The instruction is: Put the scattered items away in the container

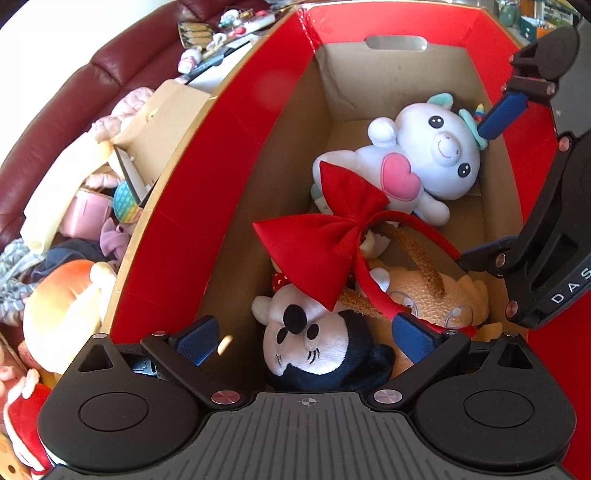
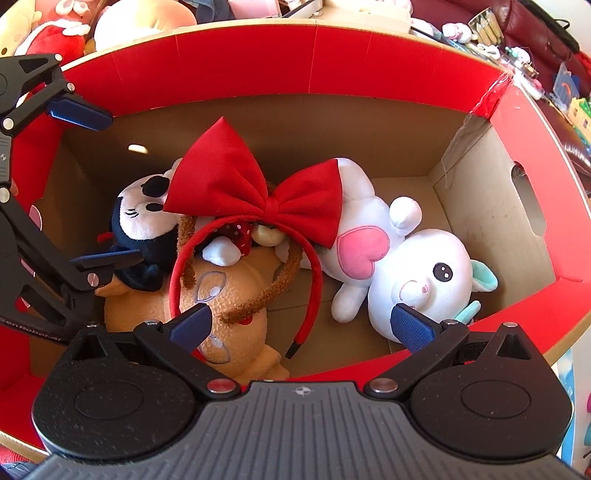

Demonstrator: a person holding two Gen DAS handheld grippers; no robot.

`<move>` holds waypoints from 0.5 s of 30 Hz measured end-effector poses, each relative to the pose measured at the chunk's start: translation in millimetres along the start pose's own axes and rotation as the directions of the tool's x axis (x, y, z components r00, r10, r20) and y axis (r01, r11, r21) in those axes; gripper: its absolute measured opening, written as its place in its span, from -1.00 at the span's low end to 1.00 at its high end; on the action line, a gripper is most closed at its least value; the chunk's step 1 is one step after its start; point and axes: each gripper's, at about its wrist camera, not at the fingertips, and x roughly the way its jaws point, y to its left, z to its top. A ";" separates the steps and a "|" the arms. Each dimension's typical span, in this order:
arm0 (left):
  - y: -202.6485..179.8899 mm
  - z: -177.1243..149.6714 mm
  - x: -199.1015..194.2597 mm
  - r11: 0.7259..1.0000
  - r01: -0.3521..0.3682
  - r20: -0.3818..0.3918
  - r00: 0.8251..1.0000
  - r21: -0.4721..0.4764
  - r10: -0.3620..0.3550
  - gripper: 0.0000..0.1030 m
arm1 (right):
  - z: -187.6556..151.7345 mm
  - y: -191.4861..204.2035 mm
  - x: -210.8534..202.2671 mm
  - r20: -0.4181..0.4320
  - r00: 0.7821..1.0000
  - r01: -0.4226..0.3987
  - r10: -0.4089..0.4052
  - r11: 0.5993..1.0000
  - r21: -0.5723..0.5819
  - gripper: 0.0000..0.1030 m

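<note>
A cardboard box [image 1: 221, 166] [image 2: 258, 62] with red flaps holds several toys. A red bow headband [image 1: 332, 232] [image 2: 258, 188] lies on top of them, its band arching over a tan plush [image 1: 424, 291] [image 2: 236, 280]. A mouse plush [image 1: 314, 343] [image 2: 144, 221] lies beside it, and a white unicorn plush [image 1: 424, 155] [image 2: 406, 266] with a pink heart fills the other end. My left gripper [image 1: 306, 338] [image 2: 96, 184] hangs open over the mouse end. My right gripper [image 2: 303, 326] [image 1: 485, 188] hangs open over the box's long side. Neither holds anything.
Outside the box, a dark red leather sofa [image 1: 74, 92] carries piled clothes, an orange plush [image 1: 62, 295], a smaller open carton [image 1: 166, 122] and packaged trinkets [image 2: 517, 55]. More plush toys [image 2: 140, 22] lie beyond the far flap.
</note>
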 end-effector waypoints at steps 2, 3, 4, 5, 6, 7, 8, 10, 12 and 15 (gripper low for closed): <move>-4.2 0.1 -0.6 1.000 -0.019 0.006 1.000 0.023 0.019 1.00 | 0.1 -1.1 0.3 0.004 1.000 -0.003 0.003 1.000 0.007 0.99; -5.8 0.2 -0.7 0.999 -0.026 0.008 1.000 0.034 0.026 1.00 | 0.2 -1.6 0.7 0.005 1.000 -0.003 0.003 1.000 0.011 0.99; -7.1 0.1 -0.8 0.999 -0.030 0.011 0.999 0.043 0.030 1.00 | 0.2 -1.9 0.9 0.006 1.000 -0.003 0.003 1.000 0.014 0.99; -7.9 0.0 -1.0 0.998 -0.034 0.013 0.999 0.049 0.033 1.00 | 0.3 -2.0 1.0 0.007 1.000 -0.004 0.003 1.000 0.015 0.99; -8.0 0.2 -1.0 0.998 -0.036 0.015 0.999 0.052 0.035 1.00 | 0.4 -2.2 1.1 0.008 1.000 -0.004 0.004 1.000 0.016 0.99; -8.0 0.6 -1.1 0.998 -0.035 0.015 0.999 0.054 0.034 1.00 | 0.4 -2.4 1.2 0.009 1.000 -0.004 0.004 1.000 0.017 0.99; -7.9 0.7 -1.1 0.998 -0.033 0.015 0.999 0.055 0.032 1.00 | 0.3 -2.5 1.4 0.010 1.000 -0.004 0.004 1.000 0.017 0.99; -8.0 0.9 -1.0 0.998 -0.031 0.014 0.999 0.057 0.031 1.00 | 0.7 -2.4 1.9 0.011 1.000 -0.005 0.005 1.000 0.017 0.99; -9.0 1.0 -0.5 0.998 -0.029 0.013 1.000 0.064 0.029 1.00 | 1.3 -2.3 2.6 0.012 1.000 -0.005 0.005 1.000 0.019 0.99; -10.6 0.6 -0.3 0.997 -0.029 0.011 1.000 0.075 0.028 1.00 | 1.5 -2.2 3.3 0.013 1.000 -0.005 0.005 1.000 0.020 0.99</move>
